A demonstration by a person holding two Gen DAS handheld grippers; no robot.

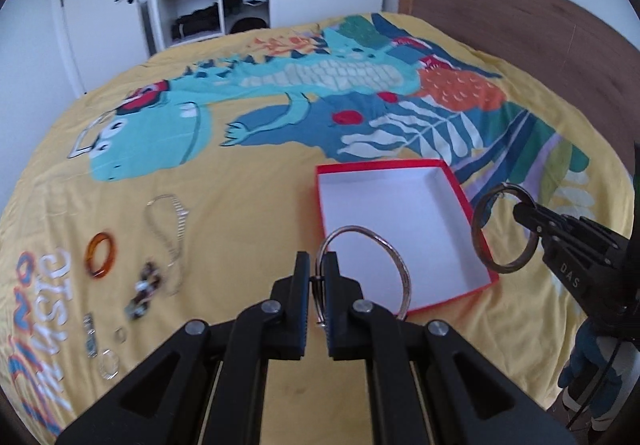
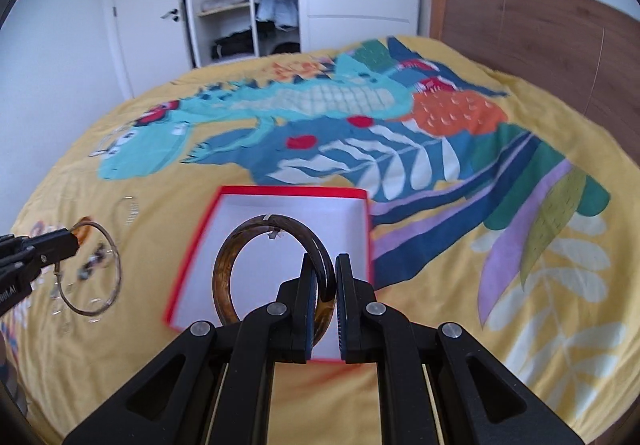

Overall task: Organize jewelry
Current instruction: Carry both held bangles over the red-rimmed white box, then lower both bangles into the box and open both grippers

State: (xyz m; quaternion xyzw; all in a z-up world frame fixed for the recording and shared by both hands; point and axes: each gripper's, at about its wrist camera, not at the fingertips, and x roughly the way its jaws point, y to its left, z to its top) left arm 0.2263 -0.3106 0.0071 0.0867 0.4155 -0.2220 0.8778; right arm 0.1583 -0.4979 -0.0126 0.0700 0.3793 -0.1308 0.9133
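My left gripper (image 1: 316, 277) is clamped on a silver bangle (image 1: 402, 269); my right gripper (image 2: 328, 285) is clamped on a tortoiseshell bangle (image 2: 224, 265), above the red box (image 2: 192, 249).

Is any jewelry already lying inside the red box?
No: in the left wrist view the red box shows only its bare white floor, while the silver bangle is held above it by the left gripper.

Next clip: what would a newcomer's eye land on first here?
Probably the red box, open and white inside, on the yellow dinosaur bedspread. Each gripper holds a ring over it: the left gripper a thin silver bangle, the right gripper a dark brown bangle. More jewelry lies left of the box.
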